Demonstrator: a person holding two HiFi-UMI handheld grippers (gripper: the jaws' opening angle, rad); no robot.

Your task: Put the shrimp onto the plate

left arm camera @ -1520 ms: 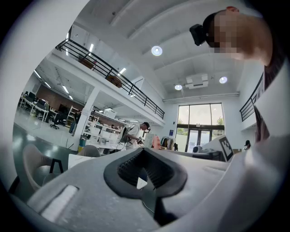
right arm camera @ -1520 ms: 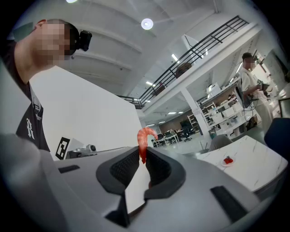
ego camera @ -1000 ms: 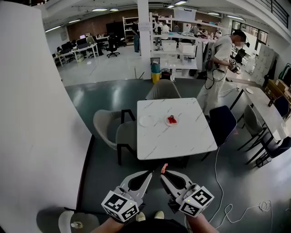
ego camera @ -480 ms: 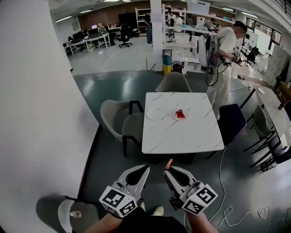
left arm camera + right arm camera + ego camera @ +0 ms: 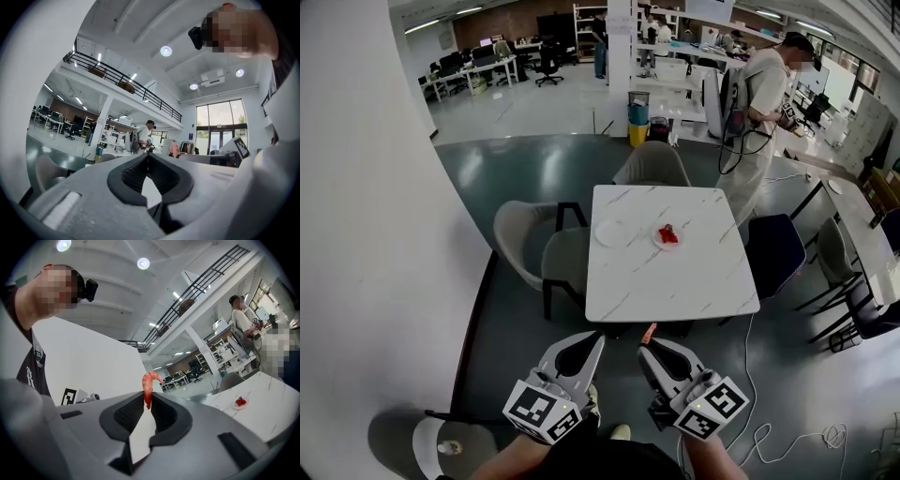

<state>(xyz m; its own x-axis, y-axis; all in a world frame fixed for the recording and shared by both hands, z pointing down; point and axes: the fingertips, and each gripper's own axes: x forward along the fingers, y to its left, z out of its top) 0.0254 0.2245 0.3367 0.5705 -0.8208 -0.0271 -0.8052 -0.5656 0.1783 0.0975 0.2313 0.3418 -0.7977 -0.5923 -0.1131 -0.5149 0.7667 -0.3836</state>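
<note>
Left tool (image 5: 596, 339): jaws pressed together, nothing between them, held near, well short of the bench (image 5: 675, 281). On the bench, a bare white plate (image 5: 607, 232) at left; a second plate (image 5: 657, 239) just right of it holds red bits too small to identify. Right tool (image 5: 645, 347): clamped on the shrimp (image 5: 149, 384), curled end poking above the tips, lower part hidden between the pads. A person (image 5: 759, 103) stands far right, beyond the bench.

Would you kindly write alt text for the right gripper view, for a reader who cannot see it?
The right tool is shut on a curled orange-red shrimp that sticks up above its jaw tips. Far off at the right, a white table bears a small plate with something red on it, and a person stands beyond.
</note>
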